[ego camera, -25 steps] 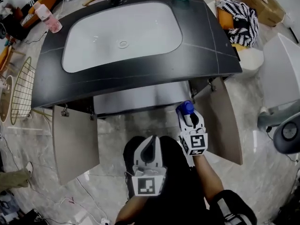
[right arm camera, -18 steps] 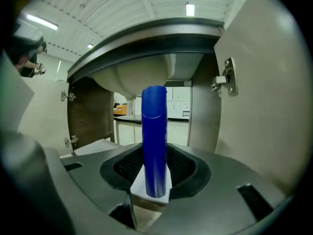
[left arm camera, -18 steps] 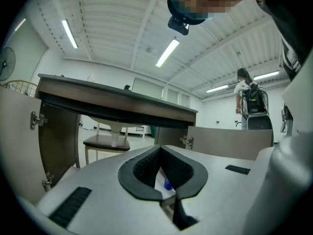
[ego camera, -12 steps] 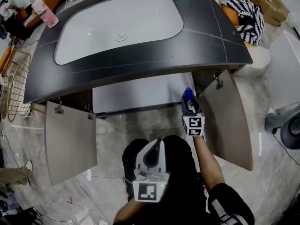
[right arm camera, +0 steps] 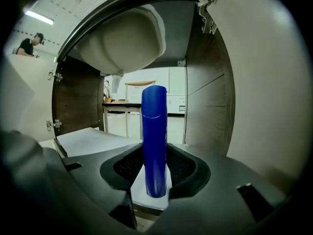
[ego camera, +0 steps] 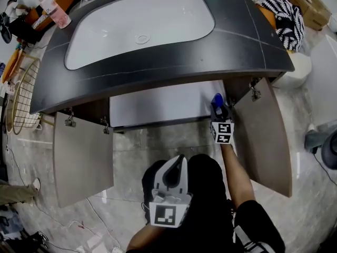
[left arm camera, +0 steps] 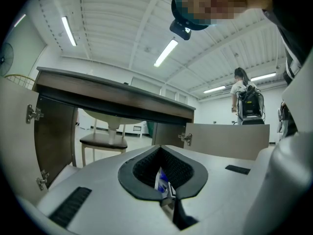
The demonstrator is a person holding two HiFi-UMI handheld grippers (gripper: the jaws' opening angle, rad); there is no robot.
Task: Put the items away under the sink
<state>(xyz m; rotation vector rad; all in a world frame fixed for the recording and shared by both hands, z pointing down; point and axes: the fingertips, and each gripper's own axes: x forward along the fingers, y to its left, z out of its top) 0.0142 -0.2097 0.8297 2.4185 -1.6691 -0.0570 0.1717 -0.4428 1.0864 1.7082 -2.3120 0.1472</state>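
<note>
In the head view the right tool (ego camera: 218, 107) sits at about 3 o'clock from the middle, at the open front of the cabinet under the sink (ego camera: 142, 25). It is clenched on a blue bottle (ego camera: 216, 99). The right gripper view shows that bottle (right arm camera: 154, 131) upright between the jaws of the right tool (right arm camera: 155, 173), which press on its lower part. The underside of the basin (right arm camera: 122, 38) hangs above it at 11 o'clock, and the cabinet's wooden side wall (right arm camera: 208, 106) stands at 3 o'clock. The bottle is over the right end of the pale cabinet floor (ego camera: 158, 107), just beside the open right door (ego camera: 266, 136); whether its base touches the floor cannot be told.

The left tool (ego camera: 180, 161) hangs at 6 o'clock, low and back from the cabinet, above the person's dark clothing. In the left gripper view the jaws of the left tool (left arm camera: 166, 192) are nearly together, pinching a small blue-and-white item (left arm camera: 162, 179), perhaps a packet; most of it is hidden.

The left door (ego camera: 83, 159) stands open at 8 o'clock. The dark desk (ego camera: 158, 67) around the sink carries a pink bottle (ego camera: 55, 12) at 10 o'clock. A wire basket (ego camera: 21, 96) stands beside it at 9 o'clock, and a black-and-white patterned cloth (ego camera: 287, 17) lies at 1 o'clock.
</note>
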